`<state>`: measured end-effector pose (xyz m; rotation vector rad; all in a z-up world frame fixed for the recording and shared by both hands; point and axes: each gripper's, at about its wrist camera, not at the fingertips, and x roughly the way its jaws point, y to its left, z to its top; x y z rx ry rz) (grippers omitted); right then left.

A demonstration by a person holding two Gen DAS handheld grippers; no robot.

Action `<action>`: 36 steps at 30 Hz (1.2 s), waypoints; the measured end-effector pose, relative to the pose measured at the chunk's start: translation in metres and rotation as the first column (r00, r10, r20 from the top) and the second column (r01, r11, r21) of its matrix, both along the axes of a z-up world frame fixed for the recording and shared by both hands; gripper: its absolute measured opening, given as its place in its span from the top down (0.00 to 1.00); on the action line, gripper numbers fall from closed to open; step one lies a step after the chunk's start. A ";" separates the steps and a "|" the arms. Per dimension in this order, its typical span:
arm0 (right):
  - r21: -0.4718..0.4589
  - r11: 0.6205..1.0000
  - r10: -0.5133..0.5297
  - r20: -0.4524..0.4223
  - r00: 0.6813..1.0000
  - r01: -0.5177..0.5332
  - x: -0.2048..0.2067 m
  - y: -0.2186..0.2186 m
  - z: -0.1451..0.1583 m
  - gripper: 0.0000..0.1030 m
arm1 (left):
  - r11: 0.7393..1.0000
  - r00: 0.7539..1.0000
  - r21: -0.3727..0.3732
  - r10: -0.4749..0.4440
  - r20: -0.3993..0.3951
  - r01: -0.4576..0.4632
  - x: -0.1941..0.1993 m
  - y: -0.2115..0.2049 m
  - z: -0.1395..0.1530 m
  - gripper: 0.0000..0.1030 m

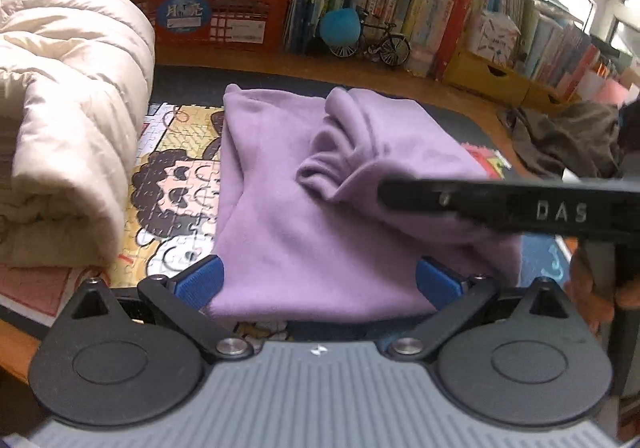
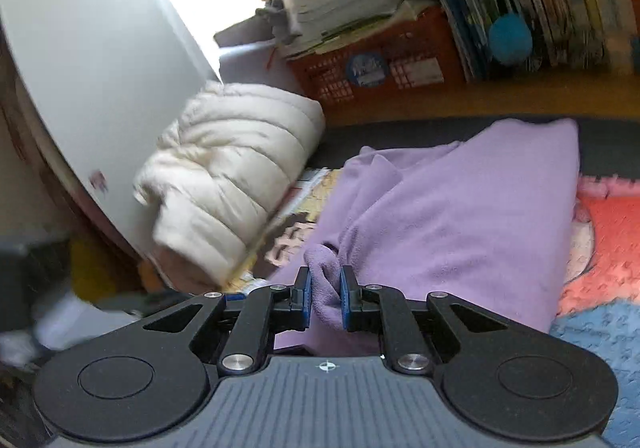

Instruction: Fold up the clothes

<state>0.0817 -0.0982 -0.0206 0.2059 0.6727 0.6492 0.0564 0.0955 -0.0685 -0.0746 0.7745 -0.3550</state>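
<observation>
The lilac fleece garment (image 1: 304, 216), lying on the puzzle mat (image 1: 176, 176) at 3 o'clock of the cream quilted jacket (image 1: 60, 136), is soft, light and limp; the right gripper (image 2: 325, 290) pinches an edge fold, the left gripper (image 1: 318, 280) stands wide open.

soft matt fleece garment (image 1: 304, 208) (lilac), quilted puffy jacket (image 1: 68, 120)

The black, blue-padded left gripper (image 1: 318, 282) stands spread wide and grips nothing, while the matching right gripper (image 2: 325, 298) is pinched on a bunched fold of lilac fleece garment (image 2: 460, 216).
</observation>
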 end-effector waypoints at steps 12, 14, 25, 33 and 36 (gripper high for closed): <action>-0.291 0.955 0.013 0.199 0.980 0.047 -0.007 0.052 -0.008 0.71 | 1.000 1.000 0.019 -0.019 0.014 0.019 -0.008 0.004 -0.003 0.00; -0.177 0.981 -0.055 0.106 0.993 0.073 0.005 0.036 -0.010 0.80 | 1.000 1.000 0.024 -0.019 0.024 0.018 -0.011 0.007 -0.001 0.00; 0.067 0.988 0.130 0.167 0.977 -0.142 -0.004 0.049 0.069 0.85 | 1.000 1.000 0.007 -0.007 0.022 0.006 -0.020 0.024 -0.005 0.00; 0.034 0.966 0.258 -0.098 0.961 -0.256 0.015 0.085 -0.012 0.72 | 0.999 1.000 0.033 0.015 0.013 -0.015 -0.033 0.037 -0.005 0.00; 0.072 0.966 0.254 -0.049 0.966 -0.250 0.004 0.064 0.006 0.22 | 0.999 0.999 0.038 0.037 0.036 -0.038 -0.036 0.046 0.002 0.00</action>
